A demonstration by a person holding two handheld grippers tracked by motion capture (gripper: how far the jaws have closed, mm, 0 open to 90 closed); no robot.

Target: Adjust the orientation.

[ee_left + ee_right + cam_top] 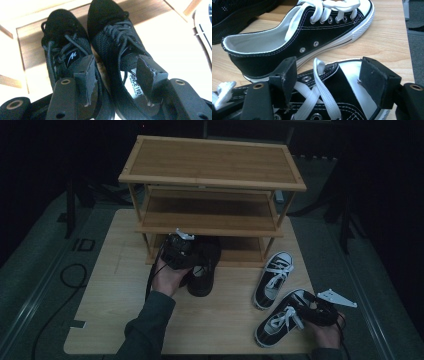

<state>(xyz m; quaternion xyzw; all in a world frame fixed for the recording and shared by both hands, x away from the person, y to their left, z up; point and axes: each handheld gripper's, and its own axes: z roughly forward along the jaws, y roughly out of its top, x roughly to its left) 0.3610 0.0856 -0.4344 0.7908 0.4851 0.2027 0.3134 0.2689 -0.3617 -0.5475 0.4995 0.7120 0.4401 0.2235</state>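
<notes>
A pair of black lace-up shoes (201, 276) stands with its toes on the bottom shelf of a bamboo rack (210, 164). In the left gripper view the left shoe (61, 45) and the right shoe (112, 32) lie side by side. My left gripper (186, 254) (117, 67) hangs open above their heels, pads touching nothing. Two black-and-white sneakers lie at the table's right: the far sneaker (272, 277) (294, 42) and the near sneaker (280, 320) (324, 95). My right gripper (309, 311) (329, 72) is open over the near sneaker's laces and toe cap.
The rack has three shelves; the top and the middle shelf (207, 215) are bare. It stands at the back of a light wooden table (112, 290). A cable (70, 275) lies on the grey floor to the left. Bare table shows at the front left.
</notes>
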